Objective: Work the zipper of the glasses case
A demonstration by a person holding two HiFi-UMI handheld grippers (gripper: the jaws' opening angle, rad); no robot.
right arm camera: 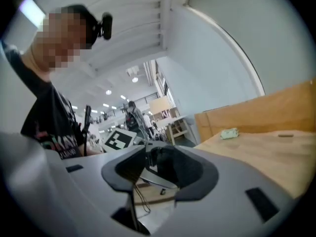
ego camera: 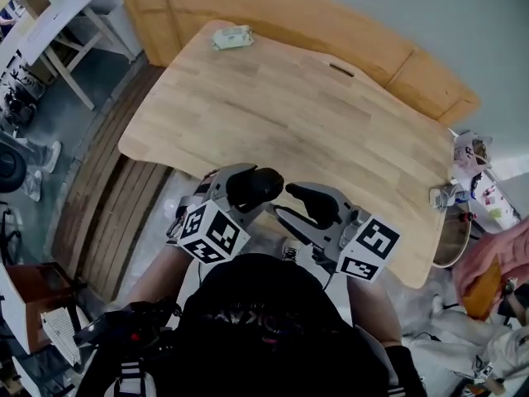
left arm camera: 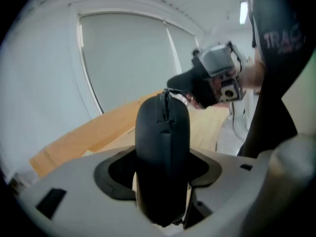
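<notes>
A black glasses case (ego camera: 259, 184) stands upright between the jaws of my left gripper (ego camera: 248, 192), which is shut on it just in front of the table's near edge. In the left gripper view the case (left arm camera: 163, 132) fills the gap, its zipper (left arm camera: 165, 108) running up the middle toward the top. My right gripper (ego camera: 307, 202) hangs close to the right of the case, apart from it, also seen as the right gripper (left arm camera: 217, 80) beyond the case. Its jaws stand open around nothing in the right gripper view (right arm camera: 163, 174).
The wooden table (ego camera: 297, 106) carries a pale green pack (ego camera: 232, 37) at its far edge. A wooden board (ego camera: 273, 11) leans behind it. A white trestle table (ego camera: 50, 23) stands at the far left, and clutter (ego camera: 471, 151) sits off the table's right end.
</notes>
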